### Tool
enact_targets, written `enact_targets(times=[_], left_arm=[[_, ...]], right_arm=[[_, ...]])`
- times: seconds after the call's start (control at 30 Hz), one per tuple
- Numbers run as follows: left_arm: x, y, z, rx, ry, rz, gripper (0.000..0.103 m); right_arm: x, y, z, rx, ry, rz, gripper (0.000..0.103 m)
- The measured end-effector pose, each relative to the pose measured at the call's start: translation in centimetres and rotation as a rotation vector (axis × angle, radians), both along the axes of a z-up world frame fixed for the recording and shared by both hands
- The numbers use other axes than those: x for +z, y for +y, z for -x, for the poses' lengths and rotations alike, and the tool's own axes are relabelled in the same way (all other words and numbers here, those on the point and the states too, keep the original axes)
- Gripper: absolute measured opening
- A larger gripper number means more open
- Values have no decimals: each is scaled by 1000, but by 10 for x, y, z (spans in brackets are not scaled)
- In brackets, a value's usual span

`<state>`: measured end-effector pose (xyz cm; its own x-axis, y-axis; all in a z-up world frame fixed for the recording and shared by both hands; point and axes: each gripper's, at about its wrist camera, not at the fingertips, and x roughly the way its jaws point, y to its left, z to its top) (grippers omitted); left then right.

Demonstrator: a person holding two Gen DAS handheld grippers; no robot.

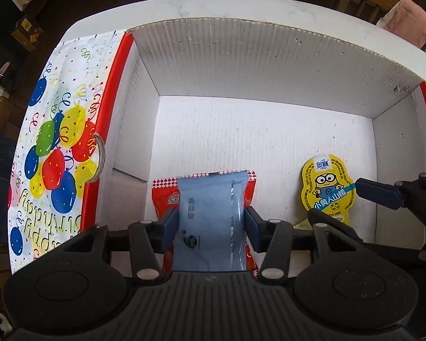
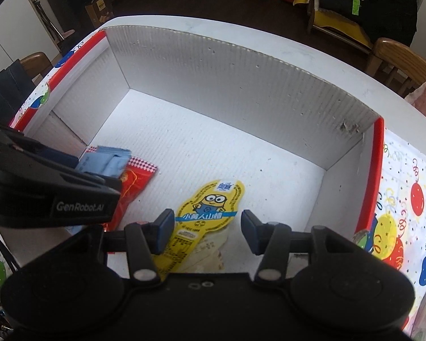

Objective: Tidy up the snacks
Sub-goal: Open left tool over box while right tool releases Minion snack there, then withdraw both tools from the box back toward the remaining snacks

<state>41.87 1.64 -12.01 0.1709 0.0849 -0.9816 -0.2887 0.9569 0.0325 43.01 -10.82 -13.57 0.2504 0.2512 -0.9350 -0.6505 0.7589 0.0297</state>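
Note:
A light blue snack packet (image 1: 210, 213) sits between my left gripper's (image 1: 211, 224) pads, which press on its two long sides. It lies on top of a red packet (image 1: 163, 196) at the near left of the white box floor (image 1: 255, 130). The right wrist view shows the same blue packet (image 2: 110, 162) in that gripper. A yellow cartoon-figure snack packet (image 2: 210, 207) rests low over the floor at the near right. My right gripper (image 2: 207, 224) is shut on it at the fingertips, across its blue band. A pale tray part (image 2: 210, 253) shows under it.
The open corrugated box has tall white walls (image 2: 227, 79) with red rims (image 1: 99, 147). Balloon-printed flaps (image 1: 59, 142) (image 2: 406, 199) fold out on both sides. It stands on a white table (image 1: 184, 5). Wooden chairs (image 2: 397, 59) stand beyond. The two grippers are close together inside the box.

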Motion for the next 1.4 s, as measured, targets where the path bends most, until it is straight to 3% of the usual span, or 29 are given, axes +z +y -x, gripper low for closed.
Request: enact_targets(times=[0.13, 0.37, 0.6, 1.4], left_arm=[[3, -2, 3, -1, -15, -8, 58], [21, -6, 16, 2, -74, -1, 58], [46, -15, 36, 5, -147, -6, 59], [131, -19, 157, -120, -439, -28, 63]], right_arm=[[5, -5, 3, -7, -3, -19, 54], [26, -17, 13, -10, -26, -84, 62], [51, -28, 27, -3, -59, -133, 63], [124, -43, 133, -34, -190, -272, 75]])
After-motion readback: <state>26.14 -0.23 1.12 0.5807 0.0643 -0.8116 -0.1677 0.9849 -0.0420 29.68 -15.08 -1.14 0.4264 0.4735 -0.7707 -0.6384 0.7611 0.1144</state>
